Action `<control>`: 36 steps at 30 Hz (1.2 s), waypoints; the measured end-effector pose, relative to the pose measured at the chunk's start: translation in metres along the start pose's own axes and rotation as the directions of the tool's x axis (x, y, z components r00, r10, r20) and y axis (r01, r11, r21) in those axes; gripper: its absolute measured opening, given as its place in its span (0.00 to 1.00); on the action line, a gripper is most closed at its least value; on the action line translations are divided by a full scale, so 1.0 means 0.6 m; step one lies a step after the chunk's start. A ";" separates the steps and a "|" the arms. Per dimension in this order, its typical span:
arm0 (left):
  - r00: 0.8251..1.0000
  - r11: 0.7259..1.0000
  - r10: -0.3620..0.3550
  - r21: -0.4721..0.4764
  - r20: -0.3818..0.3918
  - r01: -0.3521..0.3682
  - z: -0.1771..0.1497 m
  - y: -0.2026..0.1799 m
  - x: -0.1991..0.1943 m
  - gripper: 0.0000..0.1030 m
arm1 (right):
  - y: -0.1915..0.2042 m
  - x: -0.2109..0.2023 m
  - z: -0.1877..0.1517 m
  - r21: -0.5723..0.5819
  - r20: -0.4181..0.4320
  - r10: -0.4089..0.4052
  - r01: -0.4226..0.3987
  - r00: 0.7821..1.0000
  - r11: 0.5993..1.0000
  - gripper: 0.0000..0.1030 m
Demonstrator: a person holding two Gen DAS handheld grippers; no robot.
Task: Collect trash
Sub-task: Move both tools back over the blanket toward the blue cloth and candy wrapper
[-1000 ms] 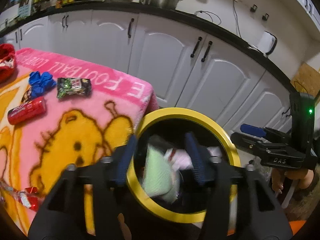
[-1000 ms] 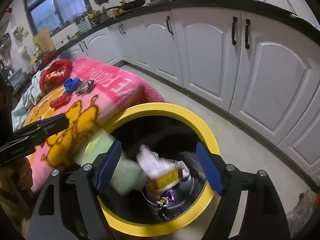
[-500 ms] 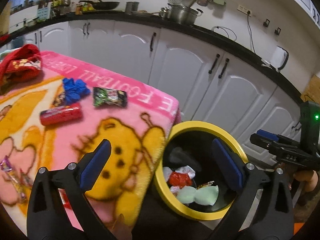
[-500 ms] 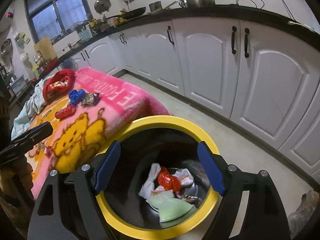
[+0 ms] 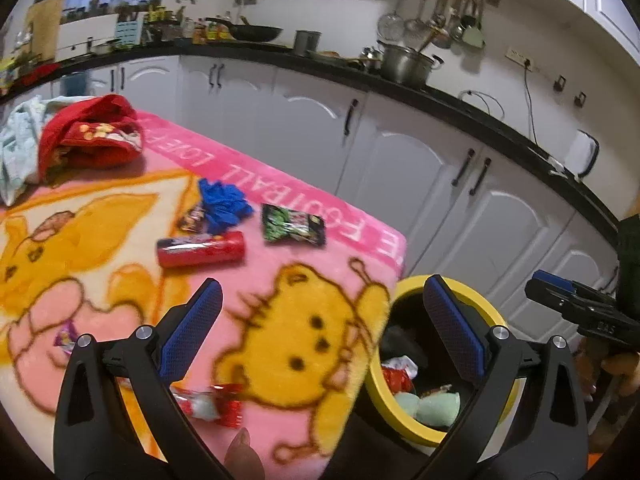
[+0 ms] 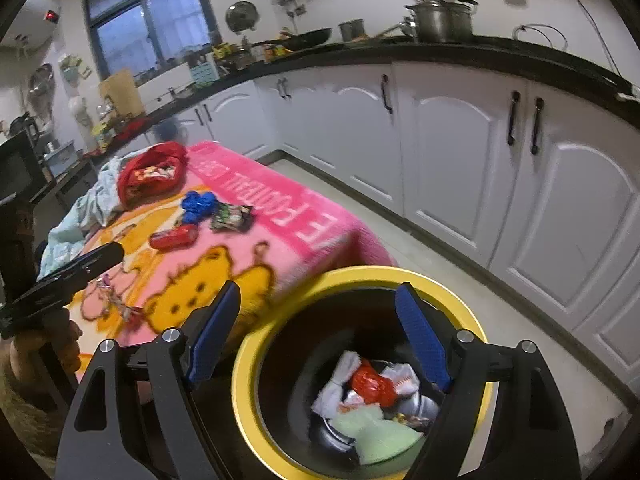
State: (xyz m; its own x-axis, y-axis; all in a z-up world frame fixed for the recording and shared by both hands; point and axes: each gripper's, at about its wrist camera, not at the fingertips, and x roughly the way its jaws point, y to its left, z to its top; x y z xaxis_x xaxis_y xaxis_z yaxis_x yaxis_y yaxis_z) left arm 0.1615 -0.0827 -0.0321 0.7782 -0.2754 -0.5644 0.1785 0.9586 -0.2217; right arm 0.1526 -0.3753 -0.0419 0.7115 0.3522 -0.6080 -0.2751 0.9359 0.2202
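While both tools hang over the corner where bin meets table, the left gripper (image 5: 322,320) shows its blue pads spread wide with nothing between them — its jaws have just been opening — and the right gripper (image 6: 320,332) likewise stands spread and empty, above the bin.

Bin (image 6: 440,276): round, yellow rim, dark inside, on the floor just beside the table corner. Contents: a pale green wad (image 6: 376,436), a red crumpled wrapper (image 6: 370,384), white wrappers (image 6: 340,384).

Blanket (image 5: 280,340): pink, covering the table, yellow cartoon bear; white letters along the pink border, seen upside down, partly readable as "FOOTBALL".

Trash on the blanket:
- red tube (image 5: 200,248), lying flat, label too blurred to read;
- green-and-black snack packet (image 5: 294,226), print unreadable, near the tube;
- blue crumpled glove (image 5: 224,204), touching a small dark wrapper (image 5: 192,216);
- red-and-white wrapper (image 5: 212,402) near the front edge, between the left tool's arms;
- small purple wrapper (image 5: 66,336) at the left.

Red cloth bundle (image 5: 88,136) and pale cloth (image 5: 16,148) at the far end.

Beyond — white cupboards (image 6: 460,152), black counter, steel pot (image 5: 406,66). Letters on the right tool's body, seen from the left camera, are blurred.
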 end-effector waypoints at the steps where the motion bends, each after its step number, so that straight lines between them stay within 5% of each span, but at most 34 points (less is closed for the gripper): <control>1: 1.000 1.000 0.007 -0.006 0.006 -0.007 0.001 0.006 -0.003 0.89 | 0.008 0.001 0.005 -0.008 0.004 0.008 -0.008 1.000 1.000 0.75; 23: 0.991 0.988 0.116 -0.108 0.059 -0.109 0.037 0.146 -0.043 0.89 | 0.148 0.079 0.094 -0.149 0.003 0.131 -0.129 0.991 0.980 0.75; 36: 0.987 0.977 0.157 -0.153 0.034 -0.151 0.032 0.209 -0.034 0.89 | 0.217 0.183 0.139 -0.207 -0.046 0.177 -0.183 0.983 0.961 0.75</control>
State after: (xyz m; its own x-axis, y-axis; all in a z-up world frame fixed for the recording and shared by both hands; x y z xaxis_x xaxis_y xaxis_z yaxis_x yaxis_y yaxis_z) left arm 0.1796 0.0444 -0.0331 0.8168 -0.1184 -0.5647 -0.0351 0.9667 -0.2534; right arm 0.2489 -0.2139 -0.0164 0.6211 0.5113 -0.5940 -0.5284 0.8329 0.1645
